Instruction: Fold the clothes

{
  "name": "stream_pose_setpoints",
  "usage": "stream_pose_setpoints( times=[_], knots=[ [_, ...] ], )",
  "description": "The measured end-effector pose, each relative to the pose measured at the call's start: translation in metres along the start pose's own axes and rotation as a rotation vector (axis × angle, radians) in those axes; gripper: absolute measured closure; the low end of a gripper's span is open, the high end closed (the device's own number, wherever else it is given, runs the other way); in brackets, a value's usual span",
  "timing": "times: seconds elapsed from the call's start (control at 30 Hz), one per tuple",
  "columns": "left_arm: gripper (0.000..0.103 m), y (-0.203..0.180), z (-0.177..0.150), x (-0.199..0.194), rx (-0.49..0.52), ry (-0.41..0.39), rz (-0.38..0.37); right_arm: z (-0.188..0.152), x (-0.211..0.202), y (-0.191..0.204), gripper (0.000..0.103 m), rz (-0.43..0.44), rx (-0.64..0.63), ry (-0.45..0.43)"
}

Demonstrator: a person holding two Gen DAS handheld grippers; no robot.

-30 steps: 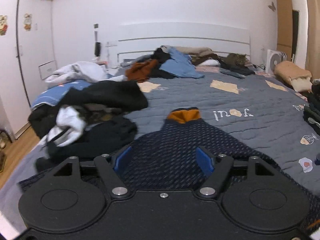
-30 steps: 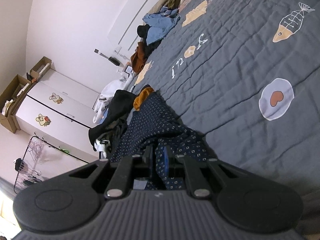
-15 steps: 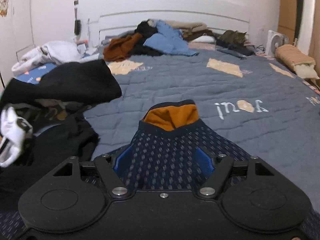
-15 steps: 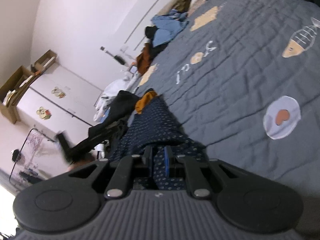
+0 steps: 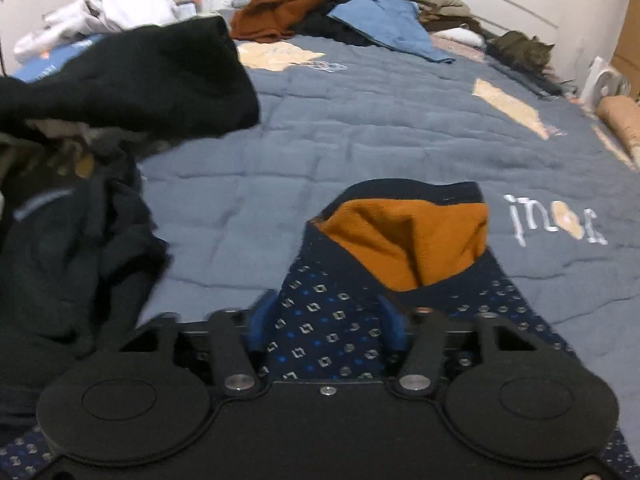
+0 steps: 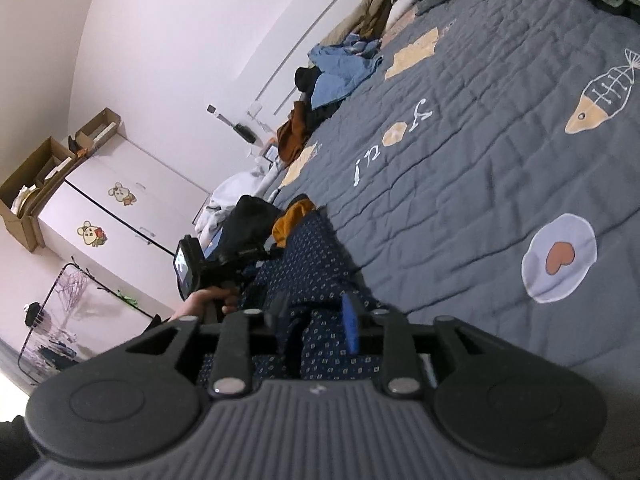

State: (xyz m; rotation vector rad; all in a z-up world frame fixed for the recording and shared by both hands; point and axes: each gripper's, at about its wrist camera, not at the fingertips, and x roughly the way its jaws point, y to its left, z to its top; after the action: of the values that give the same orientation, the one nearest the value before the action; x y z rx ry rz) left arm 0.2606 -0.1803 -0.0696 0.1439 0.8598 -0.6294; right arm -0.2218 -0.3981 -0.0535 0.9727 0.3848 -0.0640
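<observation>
Clothes cover much of the bed point(image 5: 380, 128), whose grey-blue quilt carries patches, a fish and white letters. Biggest is the black pile point(image 5: 120, 80) along the bed's left edge, blurred in the left wrist view. At the head edge lie a blue garment point(image 5: 388, 20), a rust one point(image 5: 272, 16) and a white heap point(image 5: 108, 8) toward the left corner. A cat point(image 5: 524, 50) lies near the head edge on the right side.

Near the foot edge lies the navy top point(image 5: 332, 320), patterned with small squares, its orange lining point(image 5: 408, 236) showing at the collar, which points toward the head of the bed.

Left tool point(image 5: 328, 316) sits low over the top just below the collar. Its jaws have just been closing and stand partly open with the patterned cloth between the blue pads point(image 5: 394, 320); whether they press the cloth I cannot tell. In the right wrist view a hand point(image 6: 204, 300) holds that tool's grip at the top's left side.

Right tool point(image 6: 316, 320) has a raised fold of the top between its fingers. Its jaws have just been opening; one blue pad point(image 6: 350, 324) stands clear of the fold, so the cloth looks loose.
</observation>
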Motion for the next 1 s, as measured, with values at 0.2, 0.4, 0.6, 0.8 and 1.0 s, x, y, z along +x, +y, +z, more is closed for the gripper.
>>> stream_pose_setpoints(
  times=[0.2,0.4,0.6,0.8,1.0],
  knots=[
    [0.093,0.0,-0.013,-0.038,0.075,-0.097,-0.058,-0.001,0.001,0.005,0.062,0.025,-0.038,-0.002],
    [0.094,-0.007,-0.023,-0.104,0.172,-0.201,-0.116,-0.002,0.003,0.01,0.059,0.034,-0.069,0.001],
    [0.094,-0.013,-0.047,-0.177,0.278,-0.228,-0.183,-0.003,0.003,0.018,0.052,0.058,-0.113,0.001],
    [0.094,-0.001,-0.103,-0.24,0.335,-0.188,-0.217,-0.009,0.006,0.029,0.047,0.069,-0.183,0.025],
    [0.094,0.025,-0.168,-0.278,0.32,-0.104,-0.236,-0.016,0.01,0.046,0.042,0.108,-0.249,0.068]
  ],
)
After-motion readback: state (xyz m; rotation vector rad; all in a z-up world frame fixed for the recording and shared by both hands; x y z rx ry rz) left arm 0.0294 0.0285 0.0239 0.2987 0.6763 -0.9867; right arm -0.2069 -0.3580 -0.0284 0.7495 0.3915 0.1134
